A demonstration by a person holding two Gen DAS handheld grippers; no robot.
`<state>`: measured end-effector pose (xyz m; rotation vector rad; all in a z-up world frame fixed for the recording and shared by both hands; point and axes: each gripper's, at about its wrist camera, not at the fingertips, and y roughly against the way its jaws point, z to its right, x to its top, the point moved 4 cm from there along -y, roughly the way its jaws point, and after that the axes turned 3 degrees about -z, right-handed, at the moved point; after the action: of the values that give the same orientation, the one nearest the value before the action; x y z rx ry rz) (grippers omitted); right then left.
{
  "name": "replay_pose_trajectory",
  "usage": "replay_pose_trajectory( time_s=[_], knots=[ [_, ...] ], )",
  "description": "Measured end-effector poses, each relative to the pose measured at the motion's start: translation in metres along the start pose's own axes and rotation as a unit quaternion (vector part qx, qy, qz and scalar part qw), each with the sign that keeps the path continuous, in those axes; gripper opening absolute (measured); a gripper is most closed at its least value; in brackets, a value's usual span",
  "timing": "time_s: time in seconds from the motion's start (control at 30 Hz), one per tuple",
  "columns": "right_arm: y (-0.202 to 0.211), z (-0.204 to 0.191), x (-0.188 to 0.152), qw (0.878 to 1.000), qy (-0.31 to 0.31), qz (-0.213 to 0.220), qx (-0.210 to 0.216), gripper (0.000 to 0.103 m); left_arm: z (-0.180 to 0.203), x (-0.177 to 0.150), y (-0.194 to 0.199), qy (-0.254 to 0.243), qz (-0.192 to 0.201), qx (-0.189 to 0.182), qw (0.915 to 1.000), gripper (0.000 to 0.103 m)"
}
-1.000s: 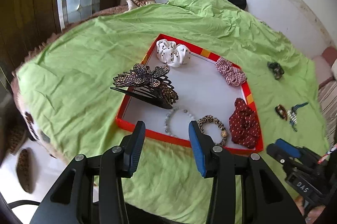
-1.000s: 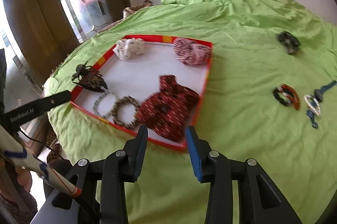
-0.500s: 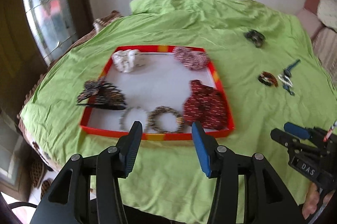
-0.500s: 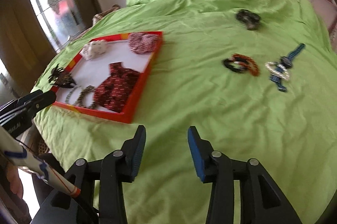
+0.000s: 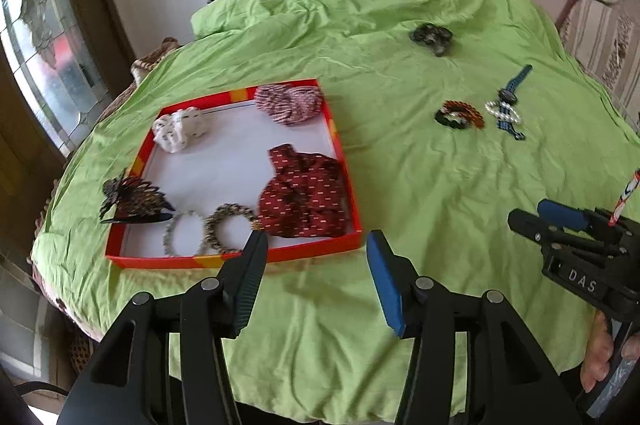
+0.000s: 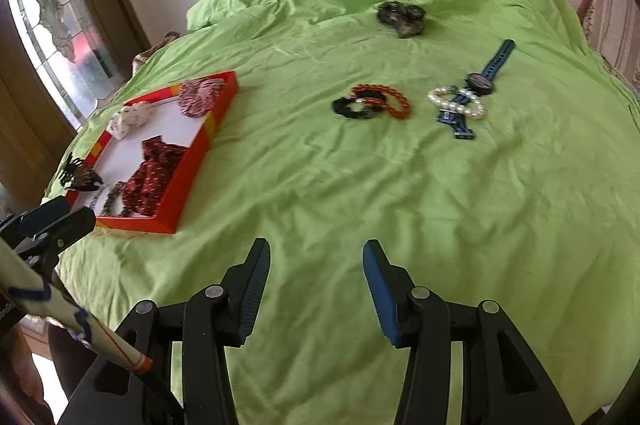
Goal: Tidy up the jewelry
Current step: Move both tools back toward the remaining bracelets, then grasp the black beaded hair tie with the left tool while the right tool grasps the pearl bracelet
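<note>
Open green sheet [image 6: 320, 185] ahead; red tray [image 6: 188, 181] blocks left.

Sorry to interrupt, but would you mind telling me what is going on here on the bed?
A person holds tongs in each hand, sorting jewelry on a green bedsheet. The red tray already holds scrunchies, a hair claw on its rim and two bracelets. Out on the sheet lie a dark scrunchie, black and orange bead bracelets, a pearl bracelet and a blue watch. The left tongs and right tongs both hold nothing; the left jaws are opening.
</note>
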<state>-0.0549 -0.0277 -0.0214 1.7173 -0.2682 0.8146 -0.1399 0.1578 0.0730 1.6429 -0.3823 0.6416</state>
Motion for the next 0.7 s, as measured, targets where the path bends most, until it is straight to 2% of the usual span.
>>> replay_pose_trajectory(
  time_s=[0.4, 0.7],
  knots=[
    [-0.001, 0.086, 0.006, 0.997, -0.063, 0.003, -0.051, 0.055, 0.042, 0.023, -0.025, -0.037, -0.017, -0.016, 0.9991, 0.052],
    [-0.008, 0.134, 0.026, 0.993, -0.098, 0.002, -0.063, 0.055, 0.072, 0.064, -0.061, -0.030, -0.027, -0.073, 0.9965, 0.052]
  ],
)
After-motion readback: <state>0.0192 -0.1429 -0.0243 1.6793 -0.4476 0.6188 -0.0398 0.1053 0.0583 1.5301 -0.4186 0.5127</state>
